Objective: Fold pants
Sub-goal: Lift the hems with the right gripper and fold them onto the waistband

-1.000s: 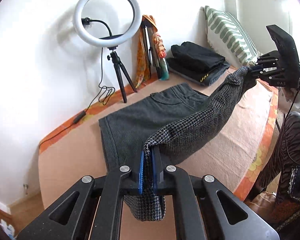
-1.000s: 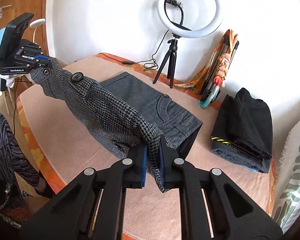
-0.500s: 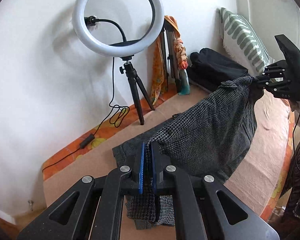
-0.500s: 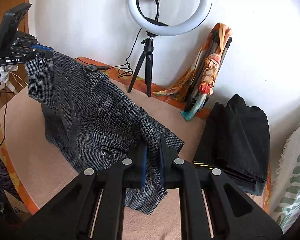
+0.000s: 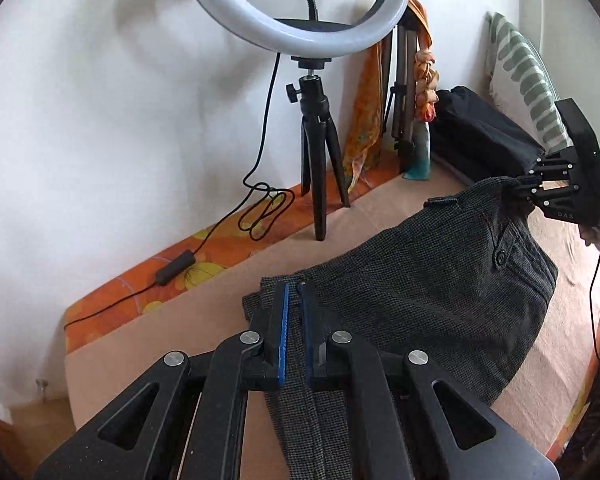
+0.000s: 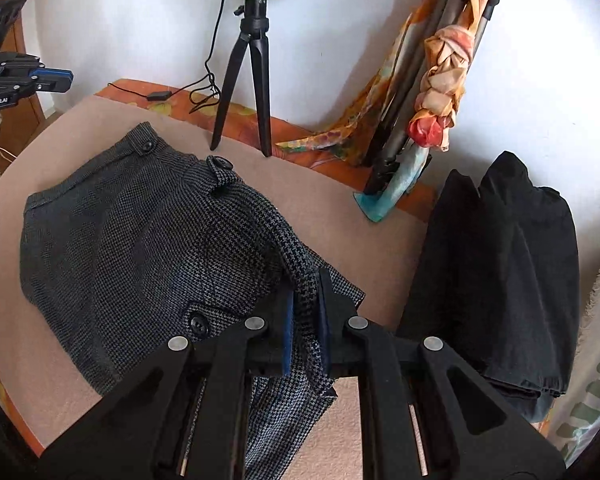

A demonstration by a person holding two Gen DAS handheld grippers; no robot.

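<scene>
One desk (image 6: 380, 216) carries one pair of checked pants (image 6: 148, 240), folded near its back edge. A black clothes pile (image 6: 500, 264) lies toward the right edge, cut off in the left view. The right hand-held gripper (image 6: 305, 320) clenches the pants' waistband. In the right view only, the left hand-held gripper (image 6: 56, 76) hovers off the cloth; I cannot tell its state.

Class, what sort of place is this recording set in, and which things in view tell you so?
Probably a room at home, set up for filming: a ring light on a tripod, a striped cushion against the wall, and folded black clothes beside the houndstooth pants.
</scene>
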